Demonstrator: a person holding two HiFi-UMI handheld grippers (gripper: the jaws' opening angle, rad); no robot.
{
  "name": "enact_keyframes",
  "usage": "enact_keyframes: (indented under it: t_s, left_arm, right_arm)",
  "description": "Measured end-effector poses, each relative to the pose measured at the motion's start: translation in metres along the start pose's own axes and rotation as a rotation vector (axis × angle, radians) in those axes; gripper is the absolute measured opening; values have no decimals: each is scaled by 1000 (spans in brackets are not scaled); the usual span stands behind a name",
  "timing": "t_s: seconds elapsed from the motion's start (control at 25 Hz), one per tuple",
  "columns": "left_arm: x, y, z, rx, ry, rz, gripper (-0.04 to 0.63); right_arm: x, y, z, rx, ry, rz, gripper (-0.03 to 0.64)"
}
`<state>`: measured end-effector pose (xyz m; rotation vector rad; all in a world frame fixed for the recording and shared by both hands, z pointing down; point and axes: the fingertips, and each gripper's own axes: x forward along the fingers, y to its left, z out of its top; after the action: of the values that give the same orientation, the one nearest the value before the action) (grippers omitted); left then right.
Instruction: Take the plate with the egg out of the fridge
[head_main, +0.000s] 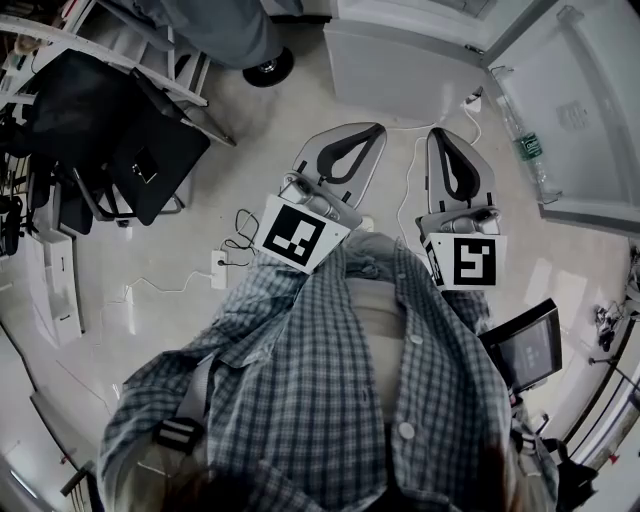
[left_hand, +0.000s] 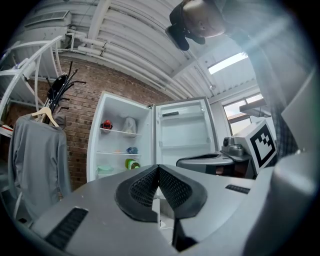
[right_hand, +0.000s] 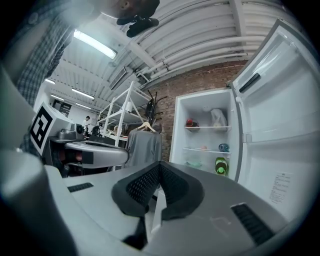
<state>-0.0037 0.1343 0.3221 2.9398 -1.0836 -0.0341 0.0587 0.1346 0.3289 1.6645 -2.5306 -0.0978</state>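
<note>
The fridge (left_hand: 122, 142) stands open ahead, its door (left_hand: 184, 131) swung to the right. Its shelves hold a red thing (left_hand: 106, 124), a white bag (left_hand: 129, 125), a blue thing (left_hand: 131, 150) and a green bottle (right_hand: 221, 165). A pale green dish (right_hand: 193, 163) sits low on the left. A small pale item (right_hand: 203, 147) lies on the middle shelf, too small to tell whether it is the plate with the egg. My left gripper (left_hand: 158, 167) and right gripper (right_hand: 160, 164) are both shut and empty, held side by side well short of the fridge. In the head view the left gripper (head_main: 376, 130) and right gripper (head_main: 440, 134) point at the fridge base.
A grey garment on a hanger (left_hand: 37, 150) hangs left of the fridge. A black chair (head_main: 120, 135) stands at my left, and a power strip with cables (head_main: 220, 268) lies on the floor. A bottle (head_main: 527, 150) sits in the door shelf. Another person's shoe (head_main: 268, 68) is near the fridge.
</note>
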Motion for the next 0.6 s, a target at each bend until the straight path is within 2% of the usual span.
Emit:
enact_keyframes:
  t_s: [0.6]
  left_arm:
    - [38, -7, -5, 5, 13, -16, 6]
  right_arm:
    - [7, -46, -12, 10, 3, -27, 6]
